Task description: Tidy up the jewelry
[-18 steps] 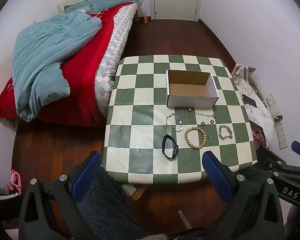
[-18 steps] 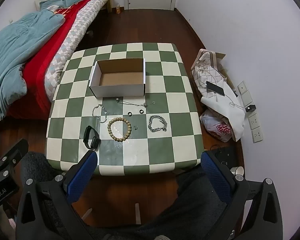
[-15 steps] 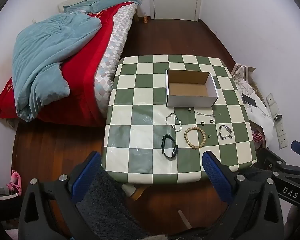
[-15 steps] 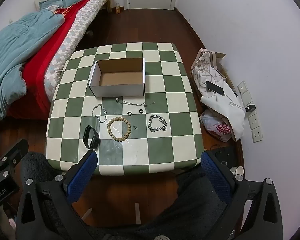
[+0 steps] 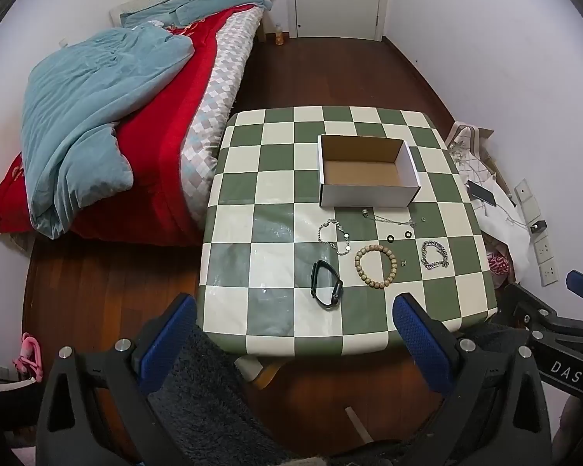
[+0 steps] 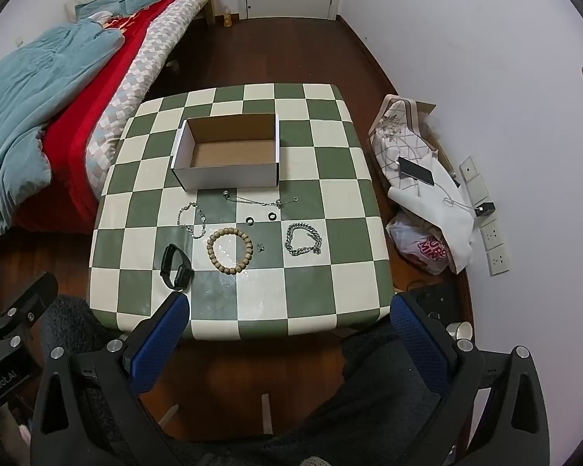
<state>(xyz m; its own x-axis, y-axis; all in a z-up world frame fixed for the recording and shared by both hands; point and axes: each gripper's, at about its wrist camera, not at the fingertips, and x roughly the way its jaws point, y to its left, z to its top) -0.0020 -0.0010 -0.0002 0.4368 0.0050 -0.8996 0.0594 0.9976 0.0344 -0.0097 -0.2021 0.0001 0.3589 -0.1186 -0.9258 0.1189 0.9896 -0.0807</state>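
Observation:
An empty white cardboard box (image 5: 367,171) (image 6: 229,155) stands on the green-and-cream checkered table (image 5: 252,240) (image 6: 315,272). In front of it lie a black wristband (image 5: 325,284) (image 6: 176,266), a wooden bead bracelet (image 5: 375,265) (image 6: 229,250), a thin silver bracelet (image 5: 334,232) (image 6: 191,219), a chunky silver chain (image 5: 433,255) (image 6: 303,239), a fine necklace (image 5: 388,219) (image 6: 252,200) and two small dark rings (image 5: 398,236) (image 6: 260,218). My left gripper (image 5: 293,334) and right gripper (image 6: 287,334) hover open above the table's near edge, both holding nothing.
A bed (image 5: 109,116) with a teal blanket and red cover borders the table's left side. Bags, a phone and cables (image 6: 419,194) lie on the floor to the right by wall sockets. A closed white door (image 5: 336,0) is at the far end. Dark wood floor surrounds the table.
Both views have shifted very slightly; the table and jewelry sit where they were. Both grippers remain open.

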